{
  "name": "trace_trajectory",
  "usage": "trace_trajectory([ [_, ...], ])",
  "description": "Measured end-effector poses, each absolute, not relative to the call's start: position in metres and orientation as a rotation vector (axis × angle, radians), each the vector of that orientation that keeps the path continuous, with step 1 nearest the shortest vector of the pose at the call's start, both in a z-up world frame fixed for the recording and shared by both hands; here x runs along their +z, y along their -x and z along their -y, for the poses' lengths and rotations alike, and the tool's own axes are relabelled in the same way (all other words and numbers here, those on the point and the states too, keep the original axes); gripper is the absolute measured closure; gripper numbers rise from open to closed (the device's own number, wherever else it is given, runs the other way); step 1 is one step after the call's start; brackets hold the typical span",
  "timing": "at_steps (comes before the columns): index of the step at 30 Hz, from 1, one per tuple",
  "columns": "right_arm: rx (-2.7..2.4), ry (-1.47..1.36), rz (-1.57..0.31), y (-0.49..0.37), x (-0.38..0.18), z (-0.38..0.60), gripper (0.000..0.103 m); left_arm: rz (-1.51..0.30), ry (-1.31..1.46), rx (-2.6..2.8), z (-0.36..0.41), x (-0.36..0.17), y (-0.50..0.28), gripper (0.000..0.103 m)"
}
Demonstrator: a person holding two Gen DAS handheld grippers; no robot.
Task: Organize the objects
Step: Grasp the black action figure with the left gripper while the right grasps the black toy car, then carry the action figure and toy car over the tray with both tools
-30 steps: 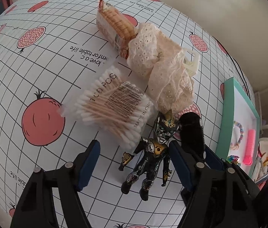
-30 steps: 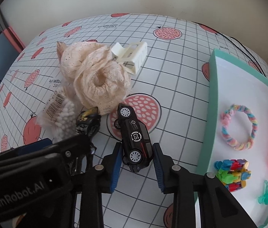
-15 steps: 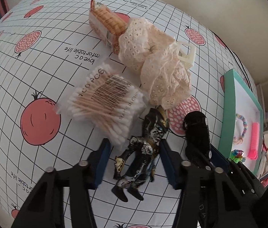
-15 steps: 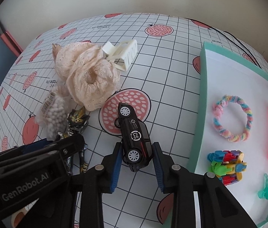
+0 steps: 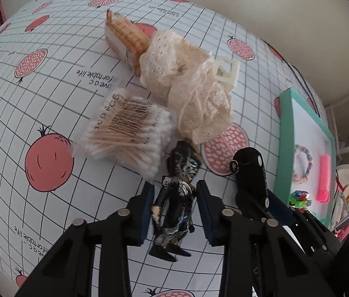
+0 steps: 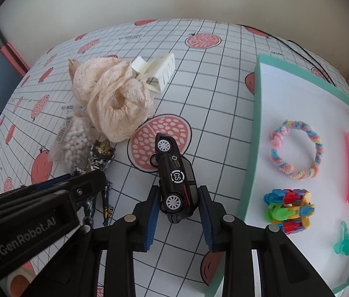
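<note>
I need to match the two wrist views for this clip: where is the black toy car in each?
Left wrist: black toy car at right of centre, right of the left gripper, which straddles the action figure.
Right wrist: car at centre, between the right gripper's open fingers.
Shared landmark: the lace scrunchie beyond the car in both views.

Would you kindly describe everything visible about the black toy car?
The glossy black toy car lies tipped on its side on the pomegranate-print tablecloth, white-spoked wheels and a white "CS" logo facing up. Its rear sits between the right gripper's blue-padded fingers, left pad at the body, right with a sliver of gap. Its front overlaps a pomegranate print.
</note>
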State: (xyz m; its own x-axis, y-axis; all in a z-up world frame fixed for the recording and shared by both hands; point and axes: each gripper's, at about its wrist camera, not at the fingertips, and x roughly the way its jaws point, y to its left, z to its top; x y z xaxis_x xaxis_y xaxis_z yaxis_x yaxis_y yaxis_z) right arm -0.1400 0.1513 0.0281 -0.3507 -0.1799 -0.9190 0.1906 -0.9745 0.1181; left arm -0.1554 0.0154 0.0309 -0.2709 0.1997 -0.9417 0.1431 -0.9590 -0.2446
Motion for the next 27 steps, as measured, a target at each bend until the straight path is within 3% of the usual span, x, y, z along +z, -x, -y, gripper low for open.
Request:
trace_trajectory([
  [15,-2.466,-1.539,0.022,0.13,0.059,-0.157,0.07,0.453,1.765,2.49,-0.017,0.056,0.154,0.074],
  [27,-2.582,-1.494,0.161,0.12,0.079,-0.208,0.071,0.467,1.601,2.503,-0.036,0.095,0.129,0.074],
])
